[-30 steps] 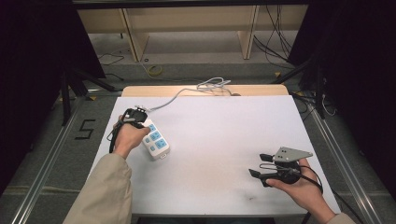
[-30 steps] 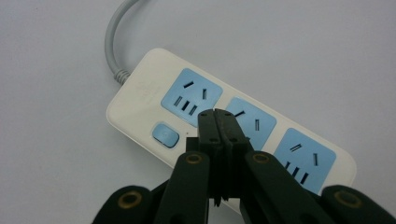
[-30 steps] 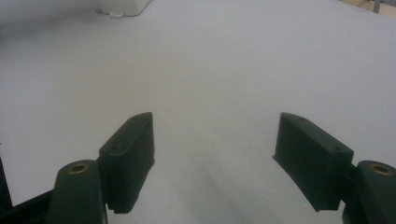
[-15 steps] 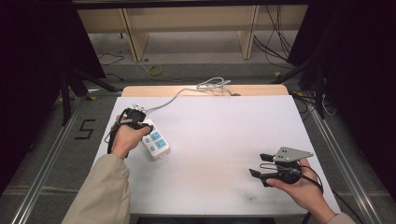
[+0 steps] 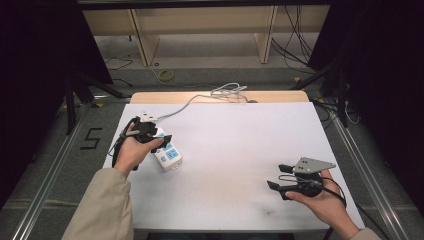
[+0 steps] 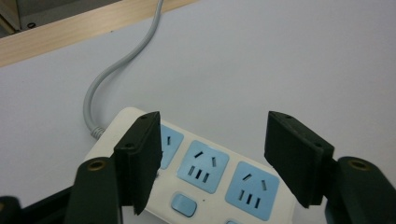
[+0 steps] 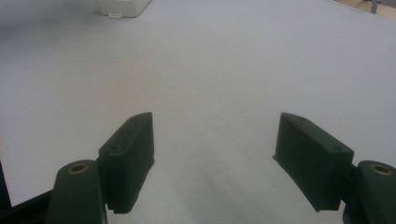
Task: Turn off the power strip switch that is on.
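A white power strip (image 5: 167, 154) with light blue sockets lies on the left part of the white table (image 5: 240, 150). Its grey cord (image 5: 187, 104) runs back to a coil at the far edge. My left gripper (image 5: 162, 139) hovers just above the strip, open. In the left gripper view the strip (image 6: 205, 175) with its sockets and a blue switch lies below and between the spread jaws (image 6: 212, 161). My right gripper (image 5: 276, 179) is held near the table's front right, open, with nothing between its jaws (image 7: 215, 154). A corner of the strip (image 7: 122, 7) shows far off in the right gripper view.
The coiled cord (image 5: 229, 91) rests on a wooden strip (image 5: 280, 96) at the table's far edge. Wooden shelving (image 5: 200, 25) stands behind on the floor. Metal rails (image 5: 365, 170) run along both sides of the table.
The left gripper has shifted slightly over the power strip. The right gripper has stayed where it was.
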Demonstrator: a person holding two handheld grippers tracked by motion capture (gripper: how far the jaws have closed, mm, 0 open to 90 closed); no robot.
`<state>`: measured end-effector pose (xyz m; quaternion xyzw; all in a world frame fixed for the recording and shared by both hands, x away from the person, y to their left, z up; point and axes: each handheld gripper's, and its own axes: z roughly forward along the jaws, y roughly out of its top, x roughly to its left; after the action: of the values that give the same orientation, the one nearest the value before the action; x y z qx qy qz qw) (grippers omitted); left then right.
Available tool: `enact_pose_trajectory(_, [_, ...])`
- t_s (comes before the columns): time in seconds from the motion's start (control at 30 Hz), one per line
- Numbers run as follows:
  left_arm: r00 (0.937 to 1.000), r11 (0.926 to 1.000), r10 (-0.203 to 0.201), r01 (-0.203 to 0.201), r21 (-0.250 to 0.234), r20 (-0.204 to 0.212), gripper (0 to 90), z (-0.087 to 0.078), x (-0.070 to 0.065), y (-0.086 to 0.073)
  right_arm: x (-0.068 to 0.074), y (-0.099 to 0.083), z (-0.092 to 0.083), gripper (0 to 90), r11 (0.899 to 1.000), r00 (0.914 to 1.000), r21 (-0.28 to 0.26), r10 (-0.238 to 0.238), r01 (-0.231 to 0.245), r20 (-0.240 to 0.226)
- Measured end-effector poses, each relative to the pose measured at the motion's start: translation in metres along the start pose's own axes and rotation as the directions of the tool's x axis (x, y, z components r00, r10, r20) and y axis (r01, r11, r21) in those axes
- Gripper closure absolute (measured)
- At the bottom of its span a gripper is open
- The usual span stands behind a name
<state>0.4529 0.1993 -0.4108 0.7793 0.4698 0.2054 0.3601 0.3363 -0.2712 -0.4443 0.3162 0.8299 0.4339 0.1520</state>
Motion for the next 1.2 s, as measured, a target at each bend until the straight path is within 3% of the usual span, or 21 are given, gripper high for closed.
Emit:
enact_pose_trajectory(0.07, [0.9996,0.9996,-0.012,0.012,-0.025,0.024,32.0,-0.003,-0.001,-0.002,0.000,0.000,0.000,28.6,1.000,1.0000,0.000,0.000,0.000,0.002])
enact_pose_trajectory(0.23, [0.9982,0.9985,0.008,-0.005,-0.054,0.059,23.8,-0.009,-0.008,-0.006,0.001,0.000,0.001,28.5,1.000,1.0000,0.000,0.003,-0.003,0.000])
enact_pose_trajectory(0.43, [0.9955,0.9958,0.047,-0.041,-0.082,0.082,21.8,-0.016,-0.018,-0.009,0.001,0.000,0.001,28.3,1.000,1.0000,-0.001,0.003,-0.003,0.000])
enact_pose_trajectory(0.5, [0.9943,0.9962,0.056,-0.050,-0.071,0.090,21.0,-0.017,-0.021,-0.011,0.001,0.000,0.001,28.3,1.000,1.0000,0.000,0.003,-0.003,-0.001])
enact_pose_trajectory(0.67, [0.9906,0.9945,0.092,-0.087,-0.058,0.101,17.8,-0.019,-0.028,-0.016,0.001,0.000,0.001,28.1,1.000,1.0000,0.000,0.002,-0.002,-0.003])
enact_pose_trajectory(0.93, [0.9850,0.9884,0.119,-0.106,-0.109,0.125,15.8,-0.026,-0.037,-0.027,0.001,0.000,0.001,27.9,1.000,1.0000,0.005,0.003,-0.003,-0.007])
enact_pose_trajectory(1.03, [0.9839,0.9885,0.125,-0.113,-0.100,0.127,15.8,-0.027,-0.040,-0.032,0.001,0.000,0.002,27.9,1.000,1.0000,0.004,0.003,-0.003,-0.006])
enact_pose_trajectory(1.2, [0.9785,0.9823,0.170,-0.158,-0.100,0.117,15.8,-0.029,-0.051,-0.043,0.001,0.000,0.002,27.8,1.000,1.0000,0.003,0.000,0.000,-0.008])
